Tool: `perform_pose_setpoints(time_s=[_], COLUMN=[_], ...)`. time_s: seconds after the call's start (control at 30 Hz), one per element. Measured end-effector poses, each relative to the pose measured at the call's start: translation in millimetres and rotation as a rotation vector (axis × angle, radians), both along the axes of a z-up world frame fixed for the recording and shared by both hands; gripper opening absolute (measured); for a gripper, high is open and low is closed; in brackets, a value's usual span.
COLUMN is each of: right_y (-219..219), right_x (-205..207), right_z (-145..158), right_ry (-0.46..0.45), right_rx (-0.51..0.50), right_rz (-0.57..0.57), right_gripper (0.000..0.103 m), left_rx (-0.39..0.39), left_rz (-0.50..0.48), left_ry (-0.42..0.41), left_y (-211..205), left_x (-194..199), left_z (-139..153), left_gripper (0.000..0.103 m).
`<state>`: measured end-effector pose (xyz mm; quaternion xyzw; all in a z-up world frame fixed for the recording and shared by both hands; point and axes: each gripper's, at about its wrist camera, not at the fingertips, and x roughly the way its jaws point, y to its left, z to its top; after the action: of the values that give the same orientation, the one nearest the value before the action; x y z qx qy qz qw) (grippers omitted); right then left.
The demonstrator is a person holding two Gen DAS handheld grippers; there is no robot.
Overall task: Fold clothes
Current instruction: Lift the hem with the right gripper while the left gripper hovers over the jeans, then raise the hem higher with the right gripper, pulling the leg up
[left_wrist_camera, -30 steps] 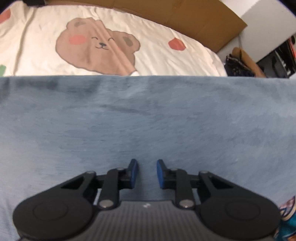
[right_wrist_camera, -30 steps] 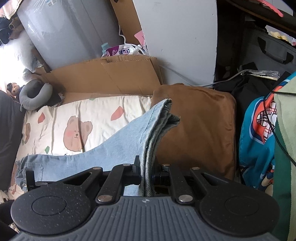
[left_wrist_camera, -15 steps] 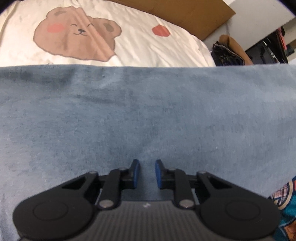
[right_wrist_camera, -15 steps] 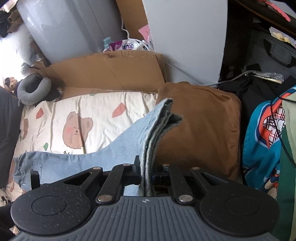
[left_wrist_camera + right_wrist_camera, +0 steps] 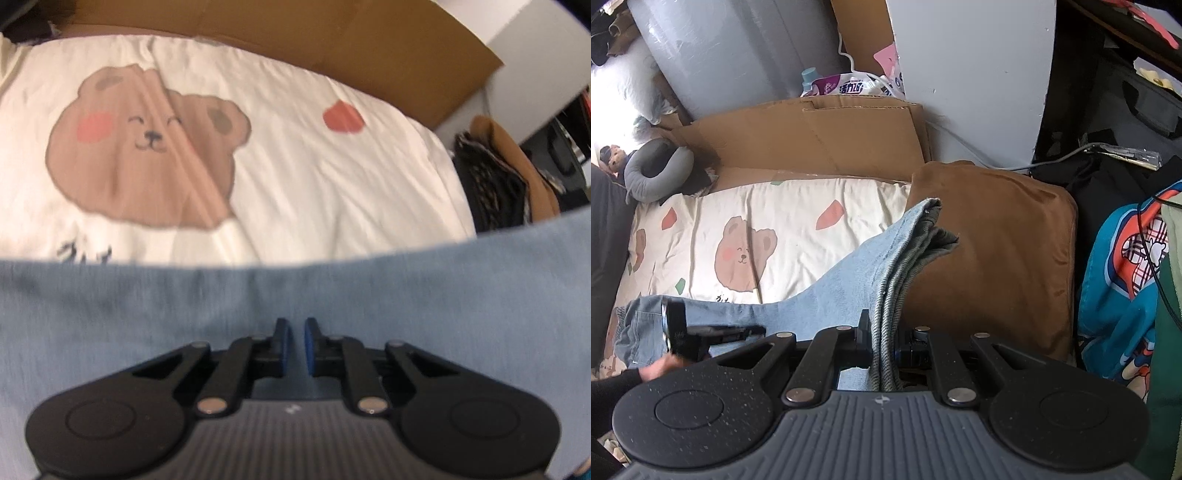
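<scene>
The jeans (image 5: pixel 827 295) sprawl across the bear-print bedsheet (image 5: pixel 295 155), their near part hidden under both tools and blurred in the left view. The right gripper (image 5: pixel 884 343), tilted downward, is clamped on a bunched fold by the brown cushion (image 5: pixel 997 258). The left gripper (image 5: pixel 294 345) hangs over the denim, jaws just closing, a narrow gap left, nothing pinched. Cardboard (image 5: pixel 812 136) lines the wall.

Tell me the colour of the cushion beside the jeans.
Brown; the cushion shows best in the right wrist view.

Bear-print sheet (image 5: pixel 295 155), brown cushion (image 5: pixel 997 258), cardboard (image 5: pixel 820 136)
</scene>
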<state>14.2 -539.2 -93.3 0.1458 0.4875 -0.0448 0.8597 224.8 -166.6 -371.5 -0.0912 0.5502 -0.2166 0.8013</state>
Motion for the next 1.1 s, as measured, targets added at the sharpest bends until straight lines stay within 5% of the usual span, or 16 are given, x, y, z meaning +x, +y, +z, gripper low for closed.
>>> perform_pose_setpoints(time_s=[0.33, 0.7, 1.1], right_y=[-3, 12, 30], right_x=[0, 7, 14], right_z=[-1, 7, 34], right_ry=[-0.019, -0.043, -0.054], right_rx=[0.005, -0.023, -0.006], right_rz=[-0.015, 0.041, 0.078], right_gripper=[0.009, 0.009, 0.009], left_rx=[0.001, -0.034, 0.031], left_rz=[-0.067, -0.139, -0.2], left_ry=[0.033, 0.137, 0.215], left_y=[13, 43, 44], left_x=[-21, -109, -142], left_z=[7, 6, 15], left_gripper=[0.014, 0.014, 0.015])
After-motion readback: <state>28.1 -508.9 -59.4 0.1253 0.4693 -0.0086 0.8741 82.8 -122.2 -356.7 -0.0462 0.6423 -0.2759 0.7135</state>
